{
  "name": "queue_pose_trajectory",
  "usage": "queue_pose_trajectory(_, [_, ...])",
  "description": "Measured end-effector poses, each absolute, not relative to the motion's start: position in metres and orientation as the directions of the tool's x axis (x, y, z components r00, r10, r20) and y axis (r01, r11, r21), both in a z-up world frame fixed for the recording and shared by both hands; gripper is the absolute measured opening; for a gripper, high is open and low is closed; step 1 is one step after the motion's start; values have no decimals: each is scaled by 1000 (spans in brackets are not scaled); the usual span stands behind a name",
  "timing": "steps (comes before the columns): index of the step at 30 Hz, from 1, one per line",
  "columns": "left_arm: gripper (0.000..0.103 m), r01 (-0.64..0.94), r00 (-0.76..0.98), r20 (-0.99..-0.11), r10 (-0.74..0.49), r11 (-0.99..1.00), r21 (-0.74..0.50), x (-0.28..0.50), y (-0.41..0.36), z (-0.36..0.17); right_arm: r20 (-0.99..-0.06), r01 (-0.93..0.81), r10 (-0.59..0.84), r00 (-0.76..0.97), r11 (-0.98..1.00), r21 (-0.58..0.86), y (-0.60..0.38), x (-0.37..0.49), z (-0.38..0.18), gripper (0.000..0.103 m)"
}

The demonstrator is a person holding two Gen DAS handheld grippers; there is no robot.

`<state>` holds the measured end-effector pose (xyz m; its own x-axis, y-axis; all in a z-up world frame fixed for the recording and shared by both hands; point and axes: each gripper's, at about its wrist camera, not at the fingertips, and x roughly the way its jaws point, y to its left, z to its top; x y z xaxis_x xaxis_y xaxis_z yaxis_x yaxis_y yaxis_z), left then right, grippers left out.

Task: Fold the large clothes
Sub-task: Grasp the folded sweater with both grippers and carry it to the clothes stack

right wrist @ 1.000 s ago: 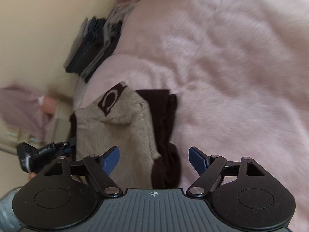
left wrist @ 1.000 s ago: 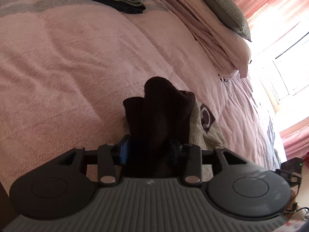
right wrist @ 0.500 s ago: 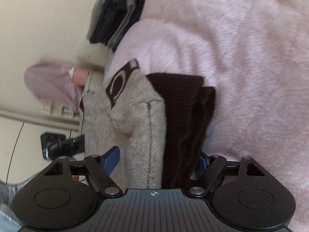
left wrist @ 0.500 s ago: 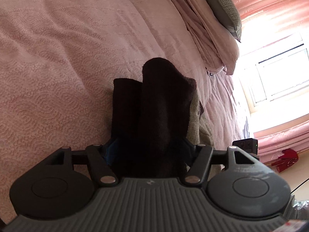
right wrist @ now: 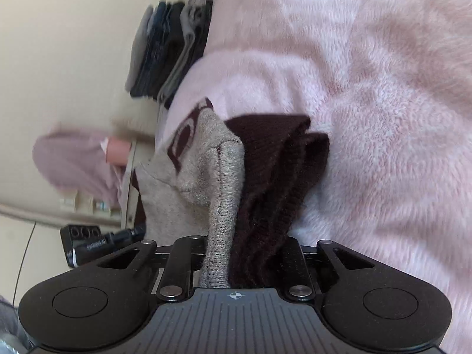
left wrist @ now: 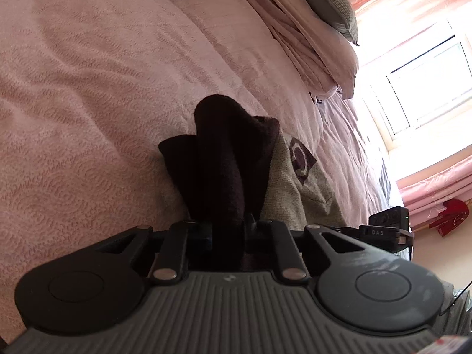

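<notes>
Right gripper (right wrist: pixel 236 253), wide open a second ago, is closing on the sweater (right wrist: pixel 224 194); beige and brown folds bunch between its fingers. Left gripper (left wrist: pixel 227 230) is closing too, dark cuff pinched. Sweater lies mid-frame on the pink bed (right wrist: pixel 368 103). Both ends gripped: ready for lifting or folding. Folded stack (right wrist: pixel 168 59) upper left.

Pink-quilted bed (left wrist: pixel 88 94), bearing a beige-and-brown sweater (right wrist: pixel 188 183); beyond the sweater, stacked dark clothes (right wrist: pixel 165 59), probably folded.
</notes>
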<state>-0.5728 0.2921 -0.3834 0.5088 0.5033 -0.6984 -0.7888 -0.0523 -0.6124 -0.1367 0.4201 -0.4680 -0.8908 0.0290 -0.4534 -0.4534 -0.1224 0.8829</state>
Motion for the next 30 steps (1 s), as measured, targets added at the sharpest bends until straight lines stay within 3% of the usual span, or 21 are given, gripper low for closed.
queue_pose_trajectory(10, [12,-793,500,-659,562,-8,-609,-598,296,-296,-473,-480,85,-877,-173,860,412,-169,-337,17])
queue_pose_trajectory(18, [12,-790,488,-603,632,25,-613,-652,340,-218,-468,-478,104,-878,-242,844,450,-252,-253,17])
queue_pose_trajectory(30, [12,-803,401,-546,735,-5,-596,-825,525,-160,-440,-438,84,-894,-371,819,639,-476,-200,17])
